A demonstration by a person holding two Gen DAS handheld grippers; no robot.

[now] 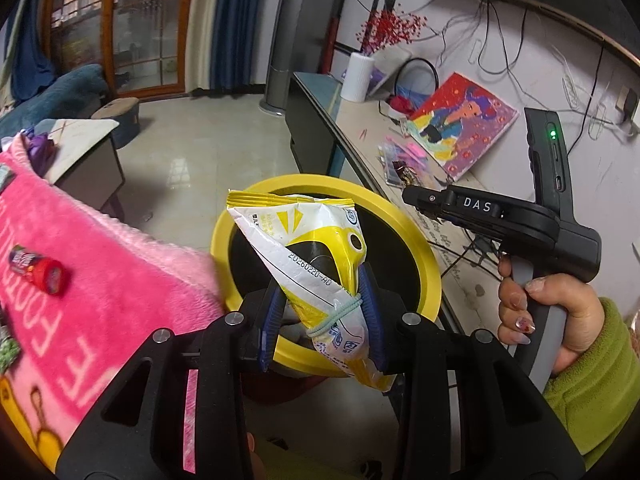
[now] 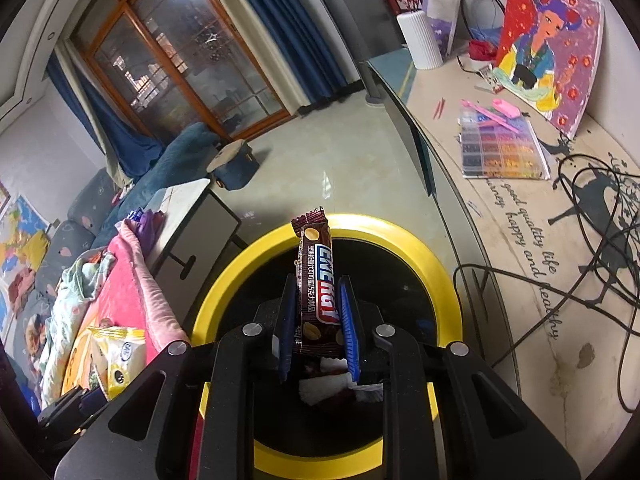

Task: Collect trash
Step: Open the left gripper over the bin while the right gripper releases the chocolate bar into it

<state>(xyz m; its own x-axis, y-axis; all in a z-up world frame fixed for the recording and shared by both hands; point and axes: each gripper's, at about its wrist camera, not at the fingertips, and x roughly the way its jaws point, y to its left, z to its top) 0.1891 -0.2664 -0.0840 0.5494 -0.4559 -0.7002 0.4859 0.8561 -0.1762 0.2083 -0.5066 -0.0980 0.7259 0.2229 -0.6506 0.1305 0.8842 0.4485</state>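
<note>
Now your left gripper (image 1: 320, 304) is clamped on a white and yellow snack bag (image 1: 304, 264) that has a pale green hair tie (image 1: 340, 314) looped round its lower part. The bag sticks up between the blue pads and hangs over the mouth of the yellow-rimmed bin (image 1: 424, 248). Your right gripper (image 2: 316, 312) is pinched narrow on a brown chocolate bar wrapper (image 2: 316, 280), which stands upright between its pads, also over the bin's dark opening. White crumpled scraps (image 2: 324, 388) already lie inside the bin, below the right gripper.

The bin stands on the tiled floor (image 1: 192, 152), squeezed between two things. On its left a pink fleece blanket (image 1: 100, 280) comes right up to the rim; a small red-capped tube (image 1: 38, 270) lies on that blanket, well apart from the bin. On its right runs the long edge of a desk (image 2: 520, 300), very close to the rim. That desk carries loose black cables (image 2: 592, 240), a tray of coloured beads (image 2: 500, 152), a bright painting (image 2: 548, 52) leaning against the wall and a white ribbed vase (image 2: 420, 40) with red sprigs at the far end.

In the left wrist view your right hand (image 1: 560, 320), in a green sleeve (image 1: 592, 380), holds the other gripper's handle just beside the bin, above the desk edge.
</note>
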